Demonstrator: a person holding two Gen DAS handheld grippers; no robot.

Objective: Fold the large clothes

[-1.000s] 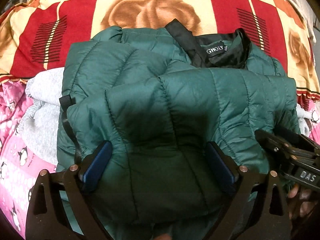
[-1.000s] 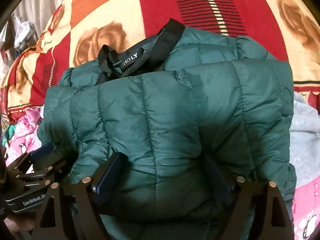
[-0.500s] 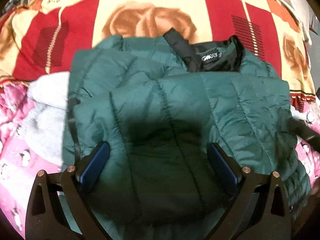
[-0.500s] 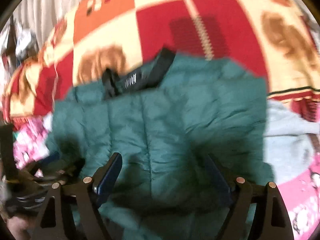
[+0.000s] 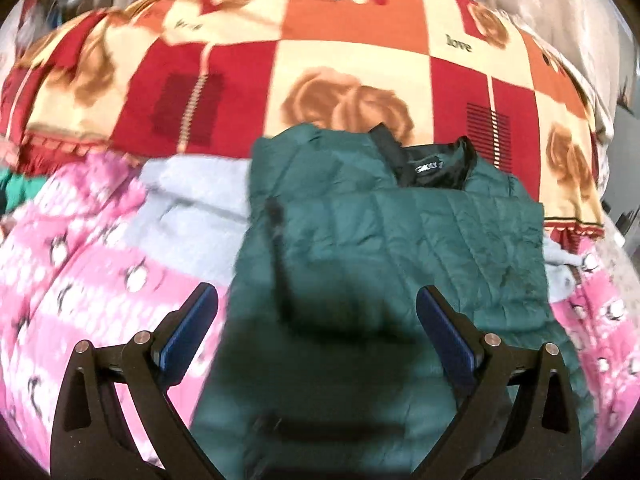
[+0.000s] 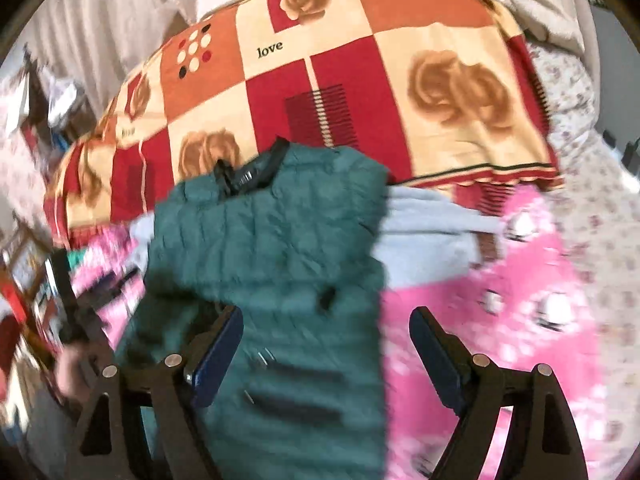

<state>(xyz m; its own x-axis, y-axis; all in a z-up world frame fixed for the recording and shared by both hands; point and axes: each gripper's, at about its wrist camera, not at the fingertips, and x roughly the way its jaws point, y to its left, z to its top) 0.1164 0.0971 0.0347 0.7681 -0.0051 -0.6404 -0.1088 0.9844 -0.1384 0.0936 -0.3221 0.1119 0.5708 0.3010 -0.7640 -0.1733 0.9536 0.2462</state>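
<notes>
Both grippers drawn back from the green jacket (image 5: 400, 248) since a second ago, left gripper (image 5: 316, 320) and right gripper (image 6: 326, 336) spread apart, nothing held, jacket left folded on the pink blanket (image 5: 80, 264).

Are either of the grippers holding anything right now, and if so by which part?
Nothing is held. The left gripper and right gripper both stand open above the green jacket, with no fabric pinched.
</notes>
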